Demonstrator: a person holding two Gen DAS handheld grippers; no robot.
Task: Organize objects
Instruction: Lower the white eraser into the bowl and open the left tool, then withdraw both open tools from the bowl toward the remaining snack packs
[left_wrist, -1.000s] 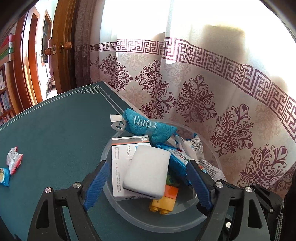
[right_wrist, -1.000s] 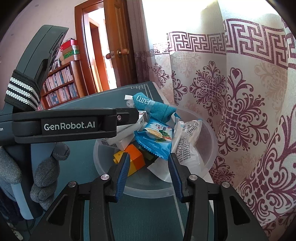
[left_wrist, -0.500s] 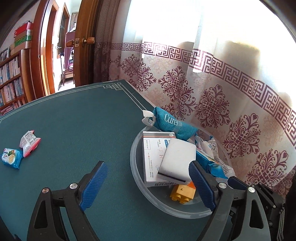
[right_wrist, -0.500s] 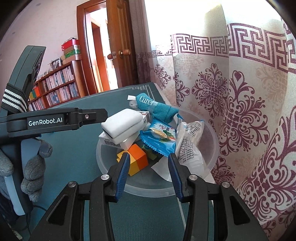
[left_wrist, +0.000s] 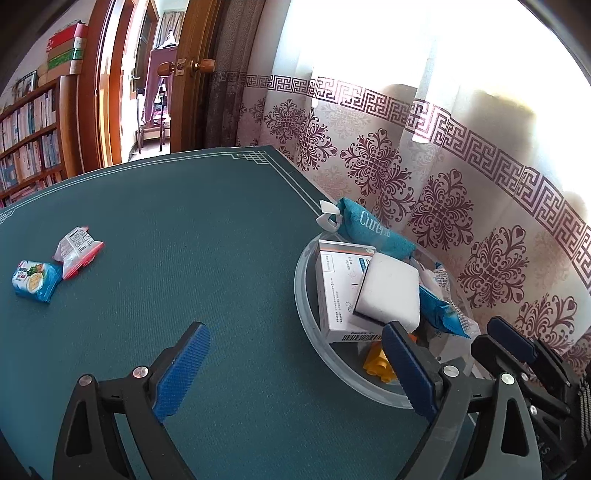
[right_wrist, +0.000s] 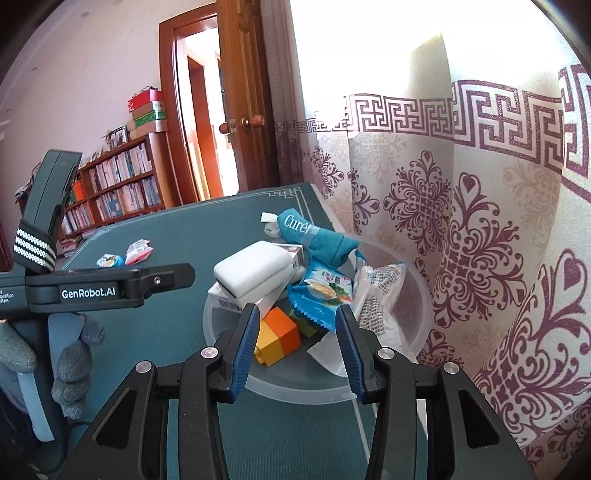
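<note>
Nearest in the left wrist view, the left gripper (left_wrist: 295, 363) hangs over the green table mat (left_wrist: 192, 266) with its blue-padded jaws spread wide and nothing between them; its right finger overlaps the near-left rim of the clear plastic bowl (left_wrist: 308, 325). In the right wrist view, the right gripper (right_wrist: 297, 341) sits at the near rim of the same bowl (right_wrist: 417, 306), jaws parted and gripping nothing, framing the orange and yellow toy block (right_wrist: 279, 334) lying low in the bowl. Just beyond the block, a blue snack packet (right_wrist: 323, 291) rests against a clear wrapped packet (right_wrist: 373, 295) on the bowl's right side. To the left, a white sponge (right_wrist: 255, 266) lies on top of a white carton (left_wrist: 340, 284), the carton tilted against the bowl's left wall. At the far edge of the pile, a teal Curél pouch (right_wrist: 314, 236) leans over the far rim with its white tag pointing left. Well apart from the bowl, on the far left of the mat, two snack packets remain outside it: a blue packet (left_wrist: 35, 280) and, touching it on its far right, a red and white packet (left_wrist: 77, 251). Beyond the table stand a patterned curtain (right_wrist: 480, 221) on the right, a wooden door (right_wrist: 243, 103) and a bookshelf (right_wrist: 118, 184) on the left.
</note>
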